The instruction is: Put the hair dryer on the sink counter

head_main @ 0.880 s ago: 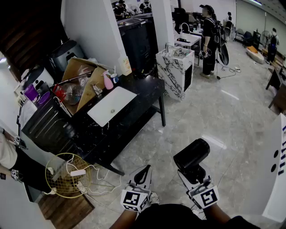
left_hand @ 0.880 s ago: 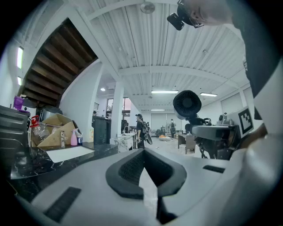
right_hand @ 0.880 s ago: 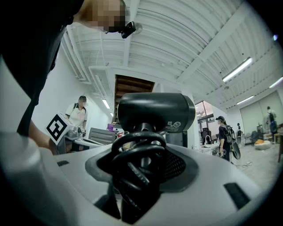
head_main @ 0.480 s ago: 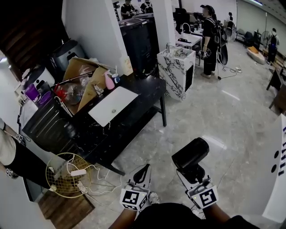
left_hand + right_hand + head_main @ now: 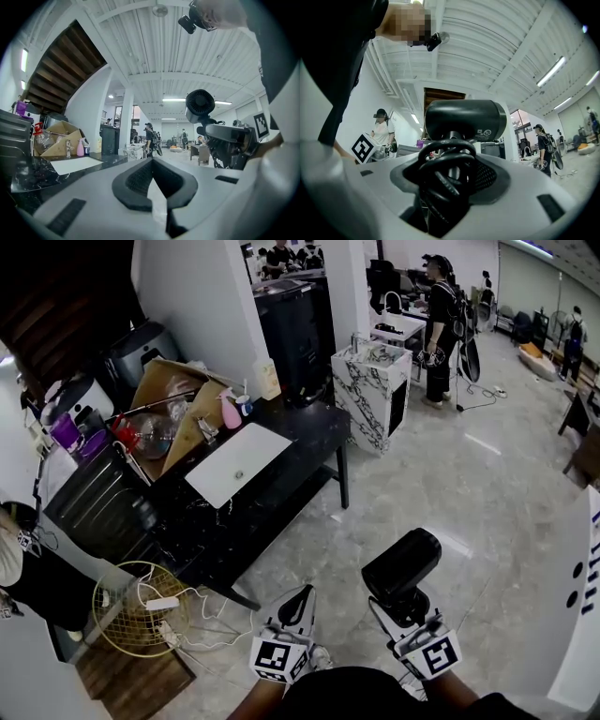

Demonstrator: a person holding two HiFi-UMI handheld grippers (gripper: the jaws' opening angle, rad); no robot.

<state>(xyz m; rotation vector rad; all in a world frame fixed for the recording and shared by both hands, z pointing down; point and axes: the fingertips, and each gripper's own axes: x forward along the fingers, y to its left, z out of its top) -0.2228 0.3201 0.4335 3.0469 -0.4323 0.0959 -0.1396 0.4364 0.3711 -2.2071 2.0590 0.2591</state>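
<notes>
My right gripper [image 5: 401, 607] is shut on the handle of a black hair dryer [image 5: 401, 565], held above the marble floor at the lower middle of the head view. The dryer's barrel [image 5: 465, 120] stands above the jaws in the right gripper view, with its coiled black cord [image 5: 443, 180] bunched between them. My left gripper [image 5: 298, 607] is shut and holds nothing, left of the dryer. The black sink counter [image 5: 300, 435] with its white basin [image 5: 234, 462] stands well ahead to the left. In the left gripper view the dryer [image 5: 200, 105] shows at the right and the counter [image 5: 37, 169] at the left.
On the counter's far end sit an open cardboard box [image 5: 173, 399], a pink spray bottle [image 5: 227, 412] and a faucet. A wire basket [image 5: 141, 607] with a power strip lies on the floor by the counter. A marble-patterned sink stand [image 5: 366, 385] and a person [image 5: 439, 320] are farther back.
The scene has shifted slightly in the head view; the person at the left edge has moved down and partly out of view. Both grippers and the dryer keep their places.
</notes>
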